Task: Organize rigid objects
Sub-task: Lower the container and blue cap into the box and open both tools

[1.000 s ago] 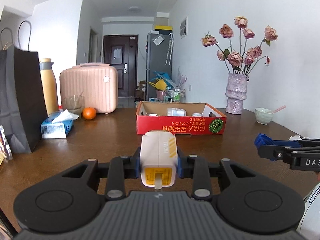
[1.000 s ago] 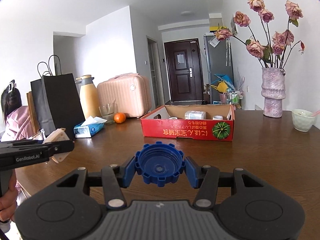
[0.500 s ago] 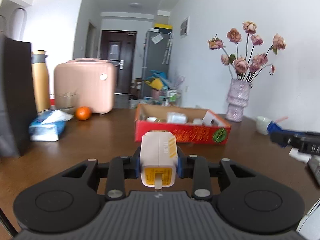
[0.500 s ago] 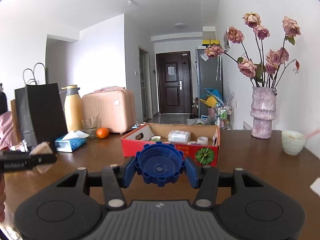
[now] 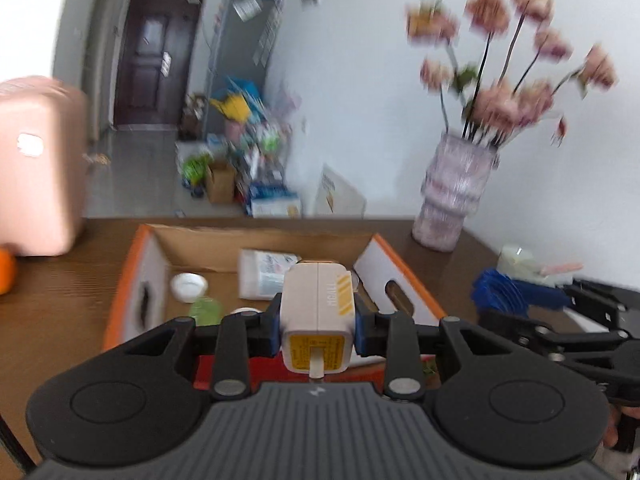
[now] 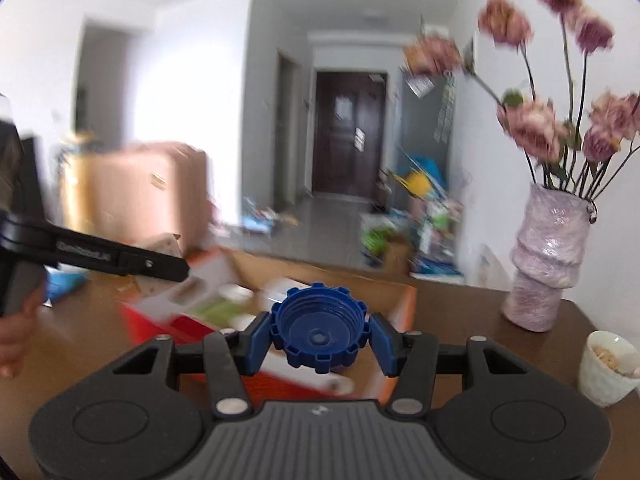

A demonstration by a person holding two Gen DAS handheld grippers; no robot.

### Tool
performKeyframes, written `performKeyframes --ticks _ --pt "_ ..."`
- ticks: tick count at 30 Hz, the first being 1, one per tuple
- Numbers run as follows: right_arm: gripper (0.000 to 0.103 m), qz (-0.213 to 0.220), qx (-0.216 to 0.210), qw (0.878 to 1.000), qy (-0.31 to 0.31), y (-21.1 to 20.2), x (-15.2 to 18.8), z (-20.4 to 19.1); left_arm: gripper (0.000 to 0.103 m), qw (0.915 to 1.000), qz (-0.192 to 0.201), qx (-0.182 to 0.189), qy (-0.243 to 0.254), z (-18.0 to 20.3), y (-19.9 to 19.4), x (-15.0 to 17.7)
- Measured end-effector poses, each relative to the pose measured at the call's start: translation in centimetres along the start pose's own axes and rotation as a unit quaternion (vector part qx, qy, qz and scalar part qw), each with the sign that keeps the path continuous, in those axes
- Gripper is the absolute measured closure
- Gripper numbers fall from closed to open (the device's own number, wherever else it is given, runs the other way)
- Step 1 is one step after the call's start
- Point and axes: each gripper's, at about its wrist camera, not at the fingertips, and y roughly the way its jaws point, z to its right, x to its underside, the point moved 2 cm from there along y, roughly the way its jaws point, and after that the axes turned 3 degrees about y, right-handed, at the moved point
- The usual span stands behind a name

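While your left gripper (image 5: 317, 322) keeps its jaws clenched on the white charger (image 5: 317, 312), that plug hangs over the near wall of the cardboard box (image 5: 132, 280) on the surface (image 5: 52, 320). Your right gripper (image 6: 319, 338) clamps the blue cap (image 6: 319, 330) just before the same box; beyond the jaws lie a white bottle (image 5: 262, 274) and small lid (image 5: 188, 286).

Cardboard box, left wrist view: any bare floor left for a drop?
Cardboard box: bare floor along the back wall behind the white cap, and the near-left corner. Crowded mid-box: white bottle, green item, the cap.
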Motion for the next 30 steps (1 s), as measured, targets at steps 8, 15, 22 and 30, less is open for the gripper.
performKeyframes --ticks 8,15,22,30 --pt "0.051 -0.109 0.026 0.99 -0.085 12.1 0.2 1.3 0.071 0.9929 -0.114 -0.033 -0.01 -1.5 13.1 -0.1" --pt "0.051 -0.143 0.007 0.986 -0.084 16.0 0.9 1.4 0.071 0.9906 -0.126 -0.051 -0.01 -1.7 15.4 -0.5" --pt "0.05 -0.143 0.019 0.985 -0.098 18.2 0.8 1.3 0.054 0.9935 -0.104 -0.045 0.0 -1.4 14.0 -2.1" --pt "0.03 -0.134 0.008 0.991 -0.025 16.5 -1.4 2.5 0.014 0.9884 -0.122 -0.09 -0.009 -3.3 11.4 -3.2"
